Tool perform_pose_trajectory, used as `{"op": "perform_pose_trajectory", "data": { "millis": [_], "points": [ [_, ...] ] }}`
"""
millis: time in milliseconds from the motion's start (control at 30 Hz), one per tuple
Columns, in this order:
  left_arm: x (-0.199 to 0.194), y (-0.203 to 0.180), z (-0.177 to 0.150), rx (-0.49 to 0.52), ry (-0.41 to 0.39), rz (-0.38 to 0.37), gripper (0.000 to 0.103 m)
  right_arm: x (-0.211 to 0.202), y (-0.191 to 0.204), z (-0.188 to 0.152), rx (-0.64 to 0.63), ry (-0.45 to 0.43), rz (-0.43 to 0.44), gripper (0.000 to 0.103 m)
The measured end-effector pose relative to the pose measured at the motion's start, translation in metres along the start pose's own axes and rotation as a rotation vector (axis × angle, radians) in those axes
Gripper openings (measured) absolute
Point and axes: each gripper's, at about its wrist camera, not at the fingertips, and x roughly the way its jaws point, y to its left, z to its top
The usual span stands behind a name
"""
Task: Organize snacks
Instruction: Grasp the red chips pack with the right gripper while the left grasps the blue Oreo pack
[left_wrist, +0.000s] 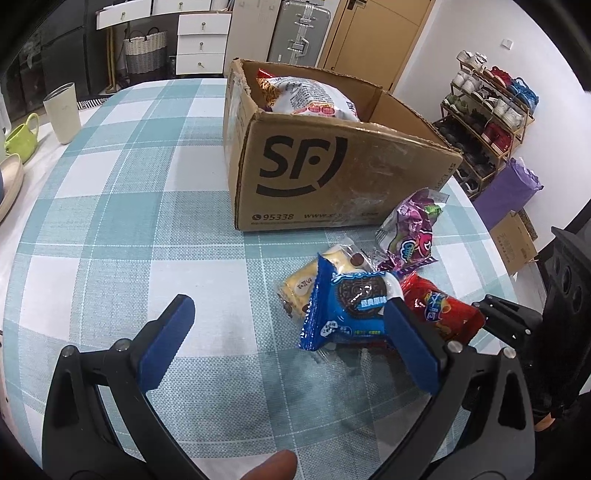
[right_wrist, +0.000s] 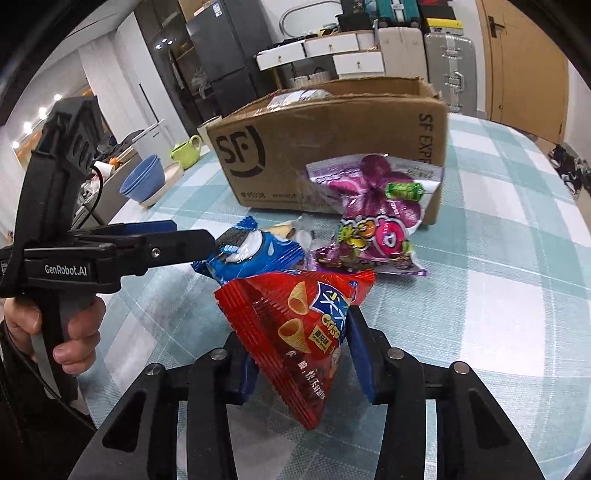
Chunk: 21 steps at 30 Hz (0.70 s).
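The right gripper pinches the red Crisp cone-snack bag near the table's right edge, the left gripper gapes wide beside the blue Oreo pack, before the SF cardboard box.

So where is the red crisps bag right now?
The red crisps bag sits low in the centre of the right wrist view, clamped in the right gripper, just in front of the blue Oreo pack.

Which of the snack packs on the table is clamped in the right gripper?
The red crisps bag: the right gripper has its fingers closed on it. The blue cookie pack, purple candy bag and yellow cake packs lie ungripped.
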Motion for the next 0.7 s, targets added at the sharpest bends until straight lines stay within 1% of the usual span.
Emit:
{"op": "perform_pose_trajectory", "data": {
  "millis": [167,400,533,700],
  "points": [
    [0.005,-0.007,-0.001,0.025,0.016,-0.023,0.102,-0.018,-0.008,-0.004,0.016,-0.035,-0.04,0.043],
    [0.015,-0.035,-0.005,0.147,0.025,0.003,0.102,-0.037,-0.023,-0.009,0.048,-0.076,-0.085,0.043],
    [0.023,-0.042,-0.004,0.171,0.04,0.0,0.102,-0.043,-0.031,-0.009,0.062,-0.094,-0.103,0.043],
    [0.03,-0.043,-0.002,0.168,0.055,-0.005,0.102,-0.044,-0.037,-0.006,0.074,-0.111,-0.117,0.043]
  ]
}}
